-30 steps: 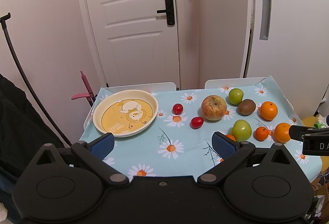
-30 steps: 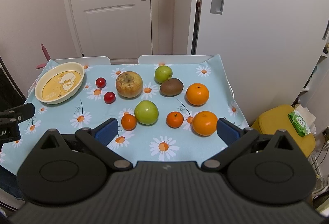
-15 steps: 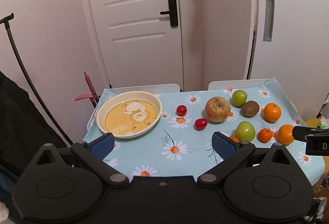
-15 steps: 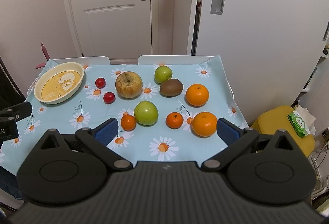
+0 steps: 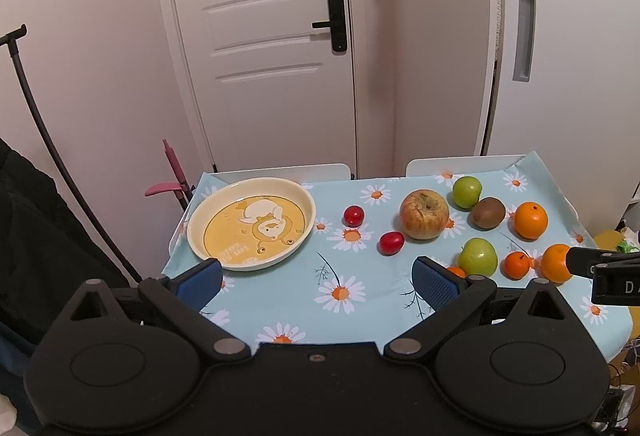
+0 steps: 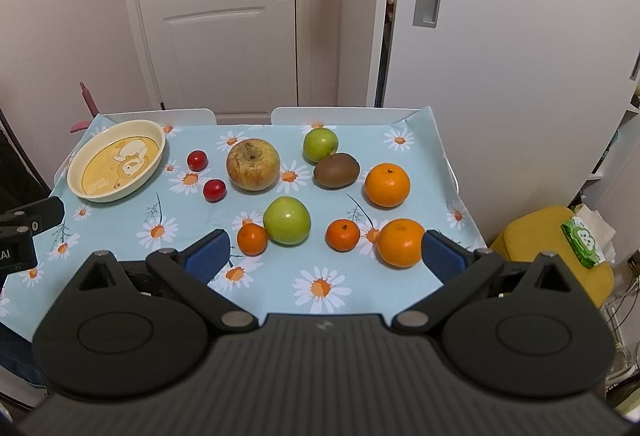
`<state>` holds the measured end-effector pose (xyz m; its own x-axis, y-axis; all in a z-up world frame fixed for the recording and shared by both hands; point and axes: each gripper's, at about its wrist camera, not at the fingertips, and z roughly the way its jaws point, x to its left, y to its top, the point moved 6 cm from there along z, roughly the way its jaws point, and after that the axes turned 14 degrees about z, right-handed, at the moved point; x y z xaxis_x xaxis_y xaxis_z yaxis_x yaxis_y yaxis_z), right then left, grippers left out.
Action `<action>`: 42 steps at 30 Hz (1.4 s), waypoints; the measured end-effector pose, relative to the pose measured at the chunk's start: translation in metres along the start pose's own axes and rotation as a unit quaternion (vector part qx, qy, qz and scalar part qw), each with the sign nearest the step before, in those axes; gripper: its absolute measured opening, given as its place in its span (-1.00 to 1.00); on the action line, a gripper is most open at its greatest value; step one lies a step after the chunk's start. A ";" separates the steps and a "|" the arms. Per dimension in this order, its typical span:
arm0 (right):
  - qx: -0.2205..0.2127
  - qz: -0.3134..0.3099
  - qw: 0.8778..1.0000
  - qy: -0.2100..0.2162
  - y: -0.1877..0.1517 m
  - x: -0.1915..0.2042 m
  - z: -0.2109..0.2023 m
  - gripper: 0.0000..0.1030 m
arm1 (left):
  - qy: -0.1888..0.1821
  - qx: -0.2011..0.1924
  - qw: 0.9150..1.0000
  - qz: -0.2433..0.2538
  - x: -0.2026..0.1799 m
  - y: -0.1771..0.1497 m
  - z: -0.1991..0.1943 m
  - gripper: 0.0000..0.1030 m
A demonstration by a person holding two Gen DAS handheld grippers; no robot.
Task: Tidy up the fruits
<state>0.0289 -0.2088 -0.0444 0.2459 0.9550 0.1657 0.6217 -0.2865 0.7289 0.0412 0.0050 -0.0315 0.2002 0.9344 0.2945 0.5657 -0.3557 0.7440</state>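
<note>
A cream plate [image 5: 196, 232] [image 6: 158, 160] with a yellow cartoon centre sits empty at the table's far left. Right of it lie two small red fruits [image 6: 197, 160] [image 6: 215, 190], a large russet apple [image 6: 253, 164] [image 5: 424, 214], two green apples [image 6: 320, 144] [image 6: 287, 220], a kiwi [image 6: 336, 170], two oranges [image 6: 387, 185] [image 6: 401, 242] and two small tangerines [image 6: 252, 239] [image 6: 343, 235]. My left gripper [image 5: 316, 282] is open and empty above the near edge, close to the plate. My right gripper [image 6: 324, 256] is open and empty above the near fruits.
The table wears a light blue daisy cloth [image 6: 320, 288]. Two white chair backs [image 6: 340, 115] stand at its far side before a white door [image 6: 224, 16]. A yellow stool [image 6: 552, 252] with a tissue pack stands right of the table. A pink handle [image 5: 172, 176] is at the far left corner.
My left gripper has drawn back and risen slightly, so the table looks farther and lower in its view. My right gripper has barely moved. No fruit has moved.
</note>
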 end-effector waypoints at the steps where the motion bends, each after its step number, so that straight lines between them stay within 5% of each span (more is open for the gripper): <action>1: 0.000 0.000 1.000 0.000 0.000 0.000 0.000 1.00 | 0.000 0.000 1.000 0.000 0.000 0.000 0.000 0.98; 29: 0.002 0.002 1.000 -0.001 0.003 -0.002 0.002 1.00 | -0.008 0.006 1.000 0.003 -0.002 0.006 0.006 0.98; 42: 0.020 -0.027 0.999 0.016 0.003 -0.042 0.051 1.00 | -0.027 0.018 0.999 0.041 -0.055 0.011 0.051 0.98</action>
<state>0.0582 -0.2533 -0.0830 0.1871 0.9709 0.1494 0.6629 -0.2370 0.7102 0.0774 -0.0493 -0.0697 0.2893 0.9025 0.3190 0.5745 -0.4303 0.6963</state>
